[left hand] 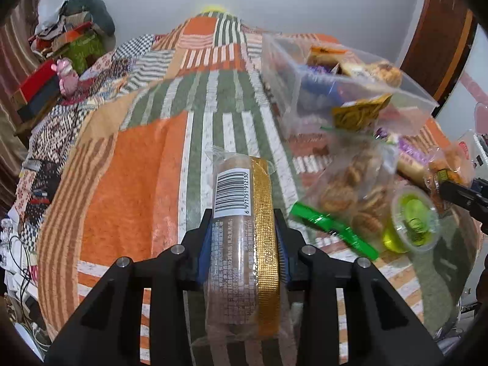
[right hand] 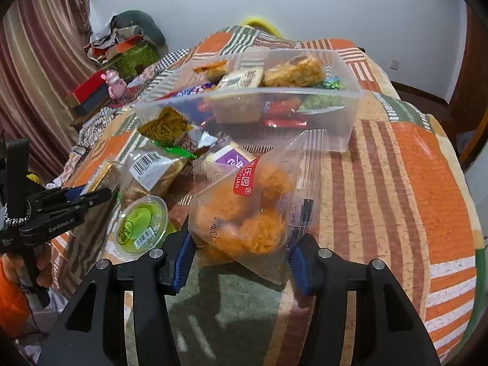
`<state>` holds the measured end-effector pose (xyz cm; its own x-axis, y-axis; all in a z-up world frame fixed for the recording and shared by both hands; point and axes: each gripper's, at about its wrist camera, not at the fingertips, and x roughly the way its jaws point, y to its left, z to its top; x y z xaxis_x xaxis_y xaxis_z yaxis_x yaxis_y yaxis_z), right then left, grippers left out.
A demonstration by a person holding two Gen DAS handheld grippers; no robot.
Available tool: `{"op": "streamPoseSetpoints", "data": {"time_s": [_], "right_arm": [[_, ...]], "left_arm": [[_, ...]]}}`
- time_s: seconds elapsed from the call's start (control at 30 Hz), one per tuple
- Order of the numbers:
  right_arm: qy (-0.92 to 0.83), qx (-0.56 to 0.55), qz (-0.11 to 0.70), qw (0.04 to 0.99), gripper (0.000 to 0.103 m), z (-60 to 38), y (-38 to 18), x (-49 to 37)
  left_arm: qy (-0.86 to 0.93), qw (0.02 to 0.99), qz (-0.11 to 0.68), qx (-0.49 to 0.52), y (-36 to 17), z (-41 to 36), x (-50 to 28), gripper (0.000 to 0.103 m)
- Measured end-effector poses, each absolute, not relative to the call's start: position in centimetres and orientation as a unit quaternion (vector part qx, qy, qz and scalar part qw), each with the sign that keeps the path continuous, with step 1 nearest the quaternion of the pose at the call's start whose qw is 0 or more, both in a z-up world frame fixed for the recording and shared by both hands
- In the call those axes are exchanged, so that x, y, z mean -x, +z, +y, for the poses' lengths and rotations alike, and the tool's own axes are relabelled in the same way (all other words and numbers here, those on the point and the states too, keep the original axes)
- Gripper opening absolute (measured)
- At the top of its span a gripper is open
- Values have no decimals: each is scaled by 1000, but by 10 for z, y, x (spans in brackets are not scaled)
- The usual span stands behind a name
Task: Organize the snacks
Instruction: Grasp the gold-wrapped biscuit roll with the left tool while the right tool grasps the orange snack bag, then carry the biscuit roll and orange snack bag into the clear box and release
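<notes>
My left gripper (left hand: 244,238) pinches the gold-banded clear-wrapped cake roll (left hand: 244,213); my right gripper (right hand: 241,262) clamps the clear bag of orange crisps (right hand: 247,213), both short of the clear plastic tub (right hand: 335,122). Light, crushable, slippery film: hold mid-body, gently.

A patchwork bedspread (right hand: 396,183) covers the bed; a clear box (right hand: 341,116) lies at centre frame, a green jelly cup (right hand: 141,228) lower left.
</notes>
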<state>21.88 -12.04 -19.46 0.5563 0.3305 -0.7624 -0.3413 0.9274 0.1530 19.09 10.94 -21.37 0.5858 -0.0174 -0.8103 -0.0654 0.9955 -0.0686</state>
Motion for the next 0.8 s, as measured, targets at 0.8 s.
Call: {"op": "streamPoseSetpoints", "data": {"time_s": [0.8], "right_arm": [[161,-2,335,928,50,-141,-120,-255]], "left_arm": [[-25,935,351,44,-115,81,-244,36]]}}
